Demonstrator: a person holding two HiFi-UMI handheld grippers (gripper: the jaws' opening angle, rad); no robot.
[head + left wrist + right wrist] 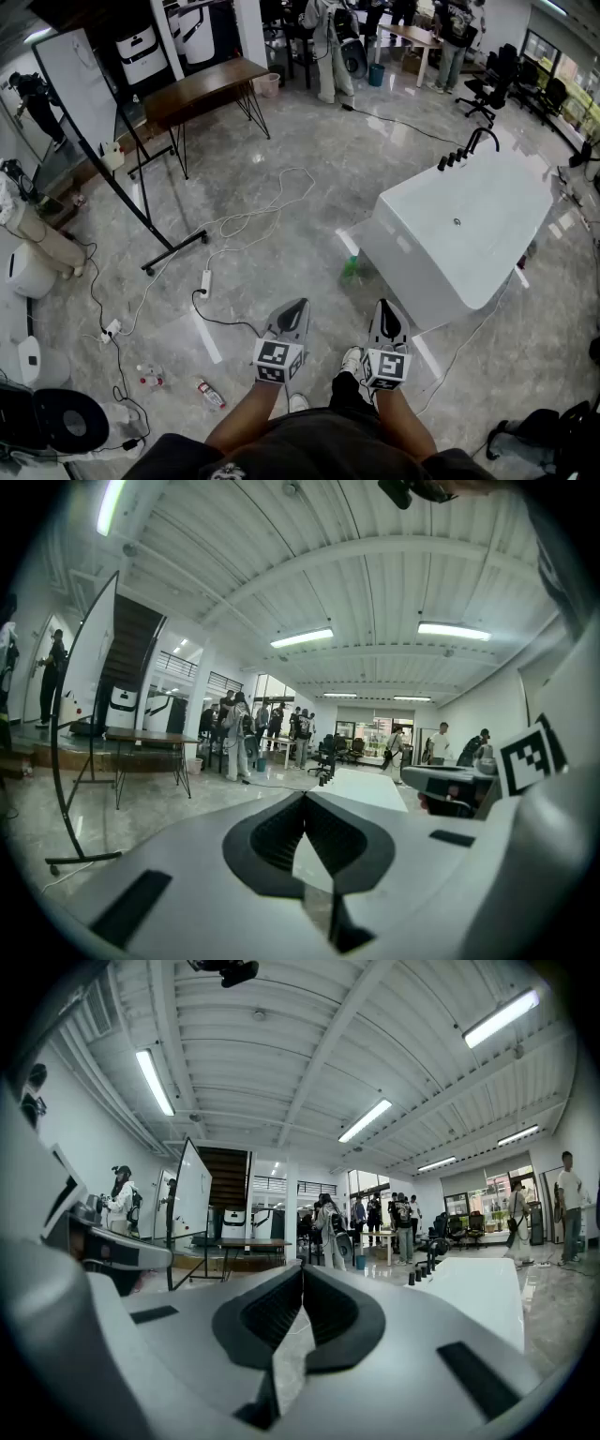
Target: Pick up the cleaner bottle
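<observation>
A small green cleaner bottle (350,268) stands on the grey floor against the near-left corner of a white bathtub (487,253). Both grippers are held at waist height, pointing forward, well short of the bottle. My left gripper (299,306) is shut with nothing in it, below and left of the bottle. My right gripper (387,306) is below and slightly right of the bottle, also shut and empty. In the left gripper view the jaw tips (306,797) meet; in the right gripper view the tips (303,1267) meet too. The bottle shows in neither gripper view.
A whiteboard on a wheeled stand (84,84) and a wooden table (202,89) stand at the back left. Cables and a power strip (205,281) lie on the floor ahead. Small bottles (210,394) lie at the left. People stand at the far back.
</observation>
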